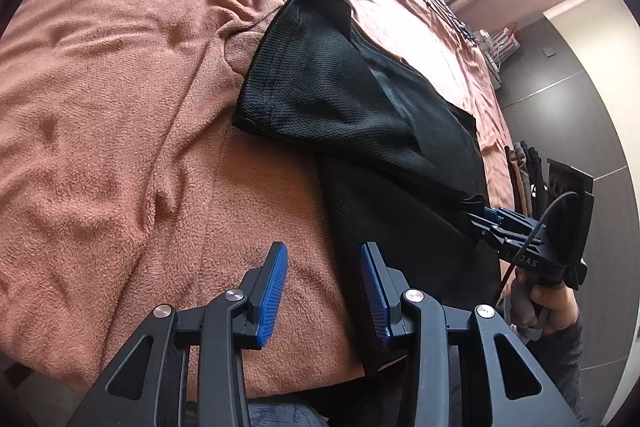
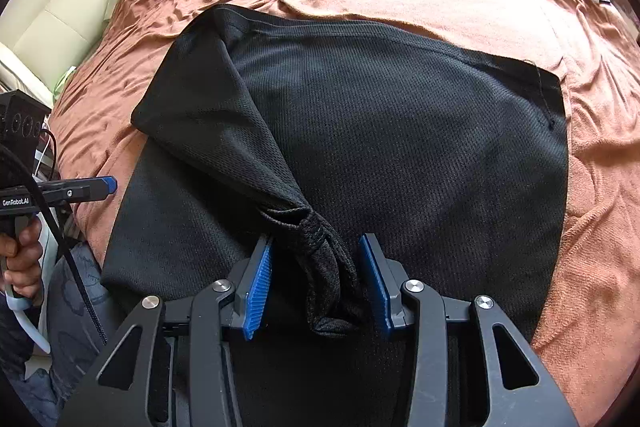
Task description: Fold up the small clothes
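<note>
Two grippers work over one black garment [image 2: 400, 147] spread on a rust-brown blanket [image 1: 120, 107] that covers the bed. Starting at the left, the left gripper [image 1: 324, 287] hovers just above the blanket at the garment's near left edge, its jaws spread wide with nothing between them; one blue pad [image 1: 272, 291] sits over bare blanket, the other over black cloth. From the right wrist view the same tool [image 2: 102, 185] shows at the far left, apart from the fabric. Moving toward the middle, the garment lies mostly flat, a mesh-knit piece with a stitched hem running along its far edge, and one flap [image 2: 224, 131] has been pulled over the body so that it rises in a slack diagonal ridge. That ridge runs down to a bunched corner, which sits between the pads of the right gripper [image 2: 316, 287]. Those jaws look parted, the blue pads standing on either side of the bunch, one touching it and the other with a gap, so I judge the cloth is resting there loosely and not pinched tight. In the left wrist view the right gripper [image 1: 486, 217] meets the same corner, though I cannot tell its grip from that angle. To the right, the garment's far side lies smooth and unfolded on the blanket. By my reckoning the first fold is only partly laid, with flattening and further folds left.
</note>
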`<state>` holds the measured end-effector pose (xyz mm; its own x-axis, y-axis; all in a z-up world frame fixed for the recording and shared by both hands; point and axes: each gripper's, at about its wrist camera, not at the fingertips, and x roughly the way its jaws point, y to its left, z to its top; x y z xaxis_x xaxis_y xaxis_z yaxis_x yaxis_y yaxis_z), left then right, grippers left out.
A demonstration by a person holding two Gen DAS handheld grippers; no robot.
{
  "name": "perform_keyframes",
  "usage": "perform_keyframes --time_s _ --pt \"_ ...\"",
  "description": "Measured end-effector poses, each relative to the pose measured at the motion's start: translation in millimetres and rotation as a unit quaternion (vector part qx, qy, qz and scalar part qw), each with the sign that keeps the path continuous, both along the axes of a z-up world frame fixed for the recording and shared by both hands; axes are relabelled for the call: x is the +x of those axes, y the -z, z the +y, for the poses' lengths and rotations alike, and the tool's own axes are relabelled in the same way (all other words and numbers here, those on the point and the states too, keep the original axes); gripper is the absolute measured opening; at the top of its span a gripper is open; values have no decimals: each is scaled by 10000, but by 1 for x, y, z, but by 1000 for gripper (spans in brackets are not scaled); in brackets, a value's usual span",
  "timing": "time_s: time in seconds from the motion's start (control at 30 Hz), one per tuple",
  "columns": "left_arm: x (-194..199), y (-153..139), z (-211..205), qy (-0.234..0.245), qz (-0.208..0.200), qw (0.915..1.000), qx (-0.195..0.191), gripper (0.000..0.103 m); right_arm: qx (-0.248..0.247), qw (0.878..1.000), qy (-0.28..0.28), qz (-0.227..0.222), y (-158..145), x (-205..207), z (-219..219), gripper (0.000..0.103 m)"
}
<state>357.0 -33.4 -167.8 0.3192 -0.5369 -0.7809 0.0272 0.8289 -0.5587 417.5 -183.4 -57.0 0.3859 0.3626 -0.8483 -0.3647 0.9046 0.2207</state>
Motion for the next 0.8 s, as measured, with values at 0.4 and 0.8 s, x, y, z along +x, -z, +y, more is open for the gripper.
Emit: perform_keyframes --time_s 0.4,0.8 --pt "5 -3 -27 323 -8 9990 322 40 341 9988 352 -96 -10 -8 -23 0" --pt "10 -5 -67 740 -31 9952 644 40 423 9958 774 -236 -30 -58 -59 0"
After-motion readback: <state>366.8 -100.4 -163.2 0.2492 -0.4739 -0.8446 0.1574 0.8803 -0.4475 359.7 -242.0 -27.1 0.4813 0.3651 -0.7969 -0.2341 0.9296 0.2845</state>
